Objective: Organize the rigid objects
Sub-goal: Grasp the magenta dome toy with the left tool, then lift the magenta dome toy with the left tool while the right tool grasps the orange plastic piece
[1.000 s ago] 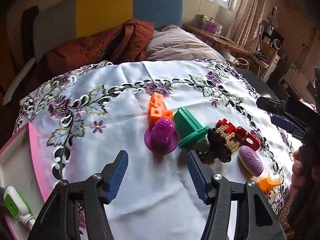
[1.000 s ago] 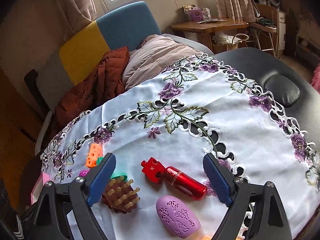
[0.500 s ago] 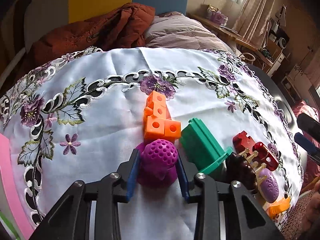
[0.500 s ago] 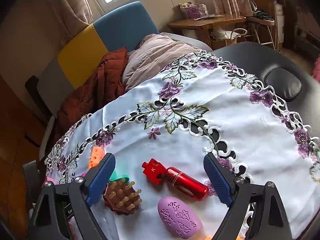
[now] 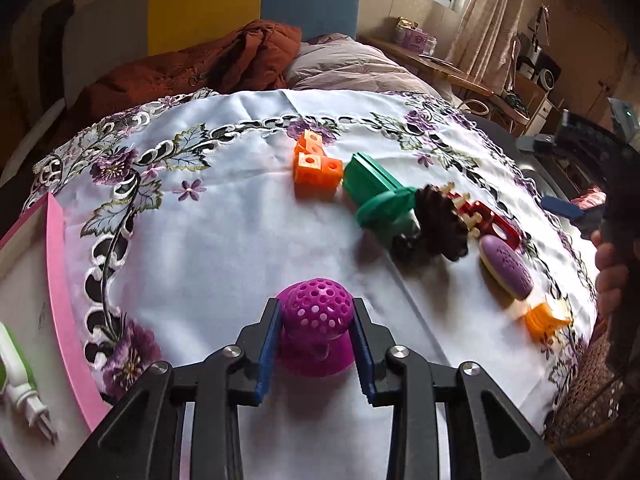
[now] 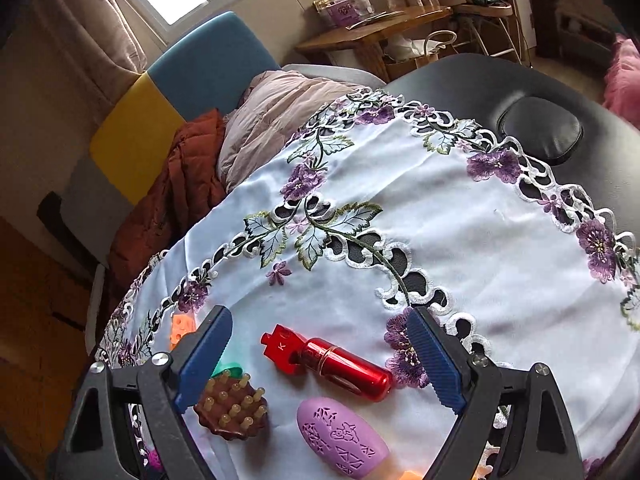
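Cloth: white tablecloth (image 5: pixel 224 248) with purple flower embroidery covers the work surface; dark padded top (image 6: pixel 500 92) shows bare past its far right edge.
Left gripper (image 5: pixel 316 344): jaws narrow, blue pads pressed on both sides of the purple strainer (image 5: pixel 316 316), a perforated dome on a flared base, near the front of the cloth.
Right gripper (image 6: pixel 320 360): jaws wide, nothing between the pads; it hangs over the red bottle (image 6: pixel 332 360). A hand (image 5: pixel 608 272) holding it shows at the right edge of the left view.
Cluster: orange blocks (image 5: pixel 316 168), green piece (image 5: pixel 376 188), brown brush (image 6: pixel 232 408), red bottle, lilac oval (image 6: pixel 340 436) and a small orange piece (image 5: pixel 544 316) lie in a line to the right of the strainer.
Contact: green piece touches the brush; brush overlaps the bottle in the left view; blocks sit just beside the green piece.
Count: one of each thing; the orange blocks are several cubes joined.
Left edge: pink-rimmed tray (image 5: pixel 60 280) just off the cloth, holding a green-and-white tool (image 5: pixel 16 372).
Behind: rust jacket (image 5: pixel 200 68) and pale quilt (image 6: pixel 280 108) at the far edge.
Open room: bare cloth between strainer and tray, and across the far right half.
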`<state>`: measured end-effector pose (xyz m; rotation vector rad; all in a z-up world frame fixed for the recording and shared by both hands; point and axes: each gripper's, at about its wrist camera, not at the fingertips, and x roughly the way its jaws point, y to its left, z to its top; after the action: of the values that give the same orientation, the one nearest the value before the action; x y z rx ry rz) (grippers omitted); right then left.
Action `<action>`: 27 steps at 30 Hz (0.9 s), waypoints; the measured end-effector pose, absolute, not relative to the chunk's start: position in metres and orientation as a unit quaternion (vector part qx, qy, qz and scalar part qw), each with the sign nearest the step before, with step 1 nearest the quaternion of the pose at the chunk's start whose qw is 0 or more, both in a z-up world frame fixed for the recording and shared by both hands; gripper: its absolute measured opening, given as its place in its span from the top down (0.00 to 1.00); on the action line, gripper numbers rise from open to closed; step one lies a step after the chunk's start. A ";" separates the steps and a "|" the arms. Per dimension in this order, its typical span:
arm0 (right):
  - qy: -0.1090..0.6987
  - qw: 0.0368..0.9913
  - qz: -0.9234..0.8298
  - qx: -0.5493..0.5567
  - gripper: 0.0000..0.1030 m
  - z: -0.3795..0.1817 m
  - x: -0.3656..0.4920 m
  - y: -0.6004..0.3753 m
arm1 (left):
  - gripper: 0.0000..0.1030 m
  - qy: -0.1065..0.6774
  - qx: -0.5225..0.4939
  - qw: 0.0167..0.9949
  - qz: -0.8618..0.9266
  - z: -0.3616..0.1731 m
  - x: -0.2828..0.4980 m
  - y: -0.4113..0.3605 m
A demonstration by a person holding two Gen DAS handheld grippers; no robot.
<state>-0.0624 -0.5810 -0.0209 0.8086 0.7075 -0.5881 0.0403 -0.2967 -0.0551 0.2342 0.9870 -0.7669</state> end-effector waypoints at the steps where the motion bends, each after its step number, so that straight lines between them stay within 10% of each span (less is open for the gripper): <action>1: 0.336 0.819 -0.274 0.376 0.12 -0.022 -0.061 -0.580 | 0.68 0.464 0.108 0.801 -0.363 -0.055 0.034 -0.293; 27: 0.532 0.774 -0.168 0.301 0.27 -0.028 -0.081 -0.575 | 0.68 0.450 0.121 0.802 -0.375 -0.062 -0.014 -0.268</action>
<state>-0.0812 -0.5755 -0.0278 0.6523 1.1515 -0.3635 -0.0138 -0.2685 -0.0618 0.2585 0.9638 -0.8033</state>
